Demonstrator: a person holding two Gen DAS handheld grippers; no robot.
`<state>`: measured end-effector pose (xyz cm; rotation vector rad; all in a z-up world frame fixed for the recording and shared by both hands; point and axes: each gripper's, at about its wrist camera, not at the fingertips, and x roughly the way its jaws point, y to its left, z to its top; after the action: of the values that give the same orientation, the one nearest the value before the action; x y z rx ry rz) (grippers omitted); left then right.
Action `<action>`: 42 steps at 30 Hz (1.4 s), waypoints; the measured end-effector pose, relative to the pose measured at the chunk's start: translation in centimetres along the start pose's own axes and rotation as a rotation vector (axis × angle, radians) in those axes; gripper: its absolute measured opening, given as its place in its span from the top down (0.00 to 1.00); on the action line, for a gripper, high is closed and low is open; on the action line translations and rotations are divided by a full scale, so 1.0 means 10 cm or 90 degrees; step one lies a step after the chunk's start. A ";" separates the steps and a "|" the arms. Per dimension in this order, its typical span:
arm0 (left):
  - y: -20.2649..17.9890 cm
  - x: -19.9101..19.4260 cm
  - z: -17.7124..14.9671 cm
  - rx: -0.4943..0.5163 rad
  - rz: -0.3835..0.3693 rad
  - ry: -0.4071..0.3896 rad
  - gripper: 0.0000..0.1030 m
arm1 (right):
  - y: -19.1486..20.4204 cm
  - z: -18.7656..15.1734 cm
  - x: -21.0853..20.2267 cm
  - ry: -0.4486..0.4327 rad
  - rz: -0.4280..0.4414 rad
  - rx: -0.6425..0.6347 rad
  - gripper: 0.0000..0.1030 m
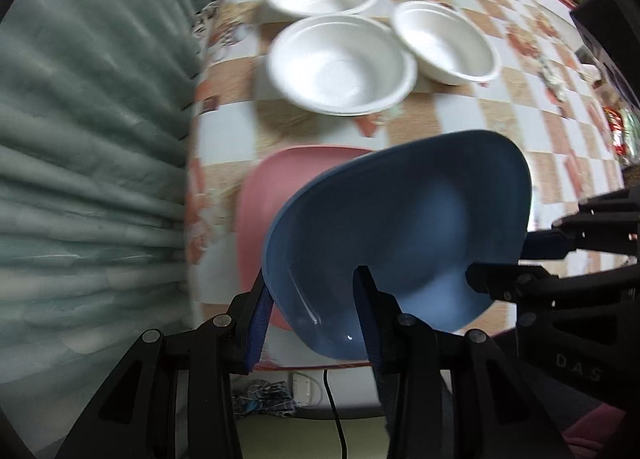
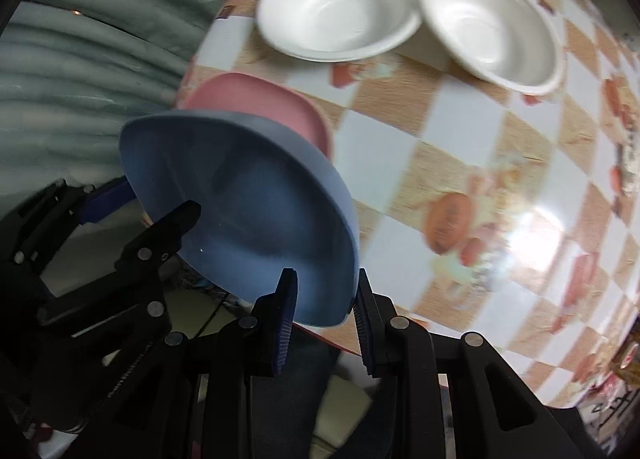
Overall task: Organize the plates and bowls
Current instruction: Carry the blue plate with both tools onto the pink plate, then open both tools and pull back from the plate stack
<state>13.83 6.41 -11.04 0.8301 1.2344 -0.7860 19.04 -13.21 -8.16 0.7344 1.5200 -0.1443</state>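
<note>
grey-green curtains (image 1: 92, 163) hang along the left of a checkered tabletop (image 2: 460, 163), where three white bowls (image 1: 340, 65) sit close together toward the far side, two of them touching or nearly so at the rims. nearer the edge lies a pink plate (image 1: 276, 195), flat on the cloth.

the blue plate (image 1: 400, 235) is off the tabletop, tilted, carried between both tools: the left gripper (image 1: 312, 315) has its jaws clamped over the plate's near rim, one jaw inside the dish and one beneath, and the right gripper (image 2: 324, 303) pinches the opposite rim the same way. each tool shows in the other's view at the plate's far side, so the plate spans the gap between them.

the relation that matters is blue over pink: the blue plate hangs just above and slightly nearer than the pink one, overlapping its near-right part, hollow side up and tipped toward the cameras. it is a rounded-square shape with no clear long axis. judging by this, stacking needs a short push forward and toward the curtain side, levelling, then lowering. both hands are equally placed; neither is nearer.
</note>
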 end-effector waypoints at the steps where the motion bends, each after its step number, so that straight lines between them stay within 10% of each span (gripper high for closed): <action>1: 0.03 0.02 0.01 -0.001 0.004 0.001 0.58 | 0.02 0.02 0.03 0.003 0.007 0.004 0.70; 10: 0.25 0.16 0.18 -0.005 0.037 -0.018 0.48 | 0.11 0.18 0.32 0.011 0.068 0.042 0.69; 14: 0.39 0.14 0.14 -0.025 0.047 -0.019 0.33 | -0.06 0.15 0.26 -0.016 0.041 0.042 0.07; 15: 0.42 0.12 0.13 -0.029 0.045 -0.020 0.32 | -0.15 0.12 0.21 -0.024 0.044 0.048 0.04; 30: -0.63 -0.25 0.18 0.123 -0.082 -0.004 0.25 | -1.95 -1.04 -0.08 -0.115 0.063 0.367 0.01; 42: -2.20 -0.61 0.43 0.314 -0.029 -0.014 0.23 | -2.35 -1.23 -0.81 -0.186 0.029 0.205 0.01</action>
<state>-4.14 -7.65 -6.91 1.1899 1.0542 -1.1579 -4.39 -28.03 -7.27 0.9582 1.2125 -0.4509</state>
